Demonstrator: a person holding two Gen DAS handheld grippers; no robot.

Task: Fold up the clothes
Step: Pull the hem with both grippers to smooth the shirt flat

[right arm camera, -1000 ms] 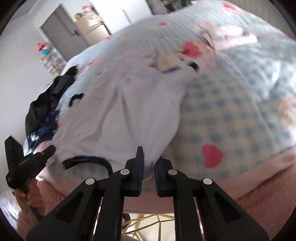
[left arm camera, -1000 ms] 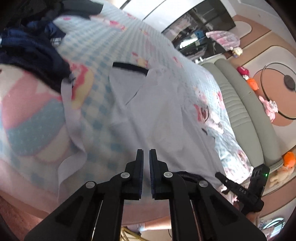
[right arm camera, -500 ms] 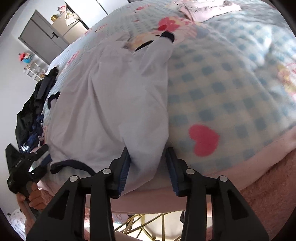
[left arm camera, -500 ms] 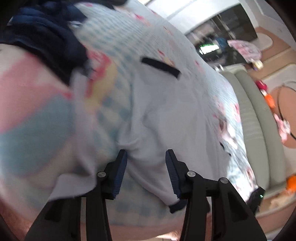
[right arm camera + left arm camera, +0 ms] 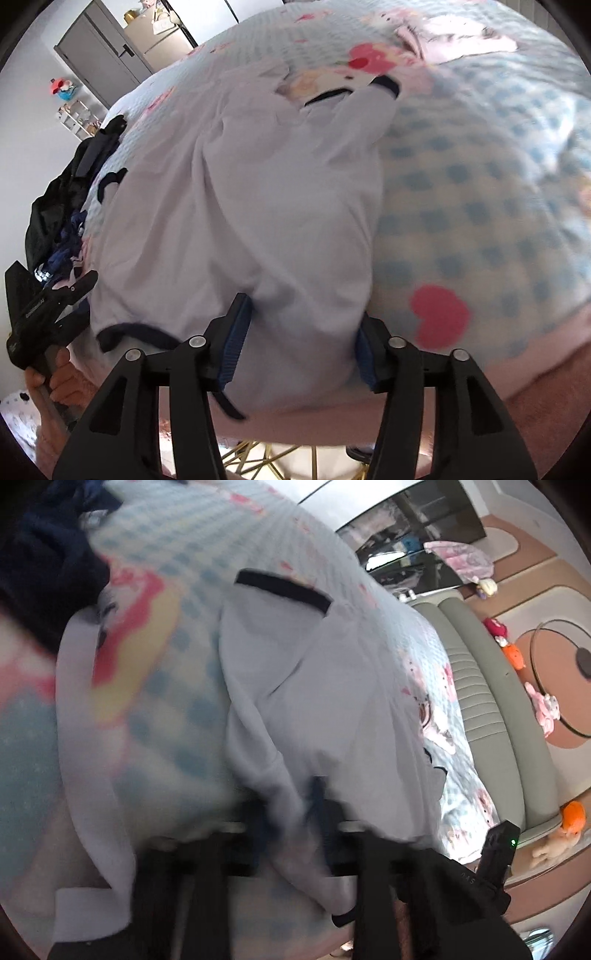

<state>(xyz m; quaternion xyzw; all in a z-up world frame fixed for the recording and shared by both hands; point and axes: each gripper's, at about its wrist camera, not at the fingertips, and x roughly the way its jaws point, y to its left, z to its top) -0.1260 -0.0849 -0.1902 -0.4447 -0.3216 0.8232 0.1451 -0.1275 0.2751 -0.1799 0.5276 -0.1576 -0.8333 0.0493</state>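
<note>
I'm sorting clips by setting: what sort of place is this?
Probably a home bedroom or child's room: a blue-checked cartoon-print bedspread under a white dark-trimmed shirt, small plush toys beside a grey-green padded bench, and a grey door.

You see the pale lavender short-sleeved cotton shirt with dark navy trim (image 5: 236, 206) spread flat, slightly wrinkled, on the blue-checked cartoon blanket (image 5: 480, 206), its hem hanging over the blanket's near edge, sleeves extended outward.
</note>
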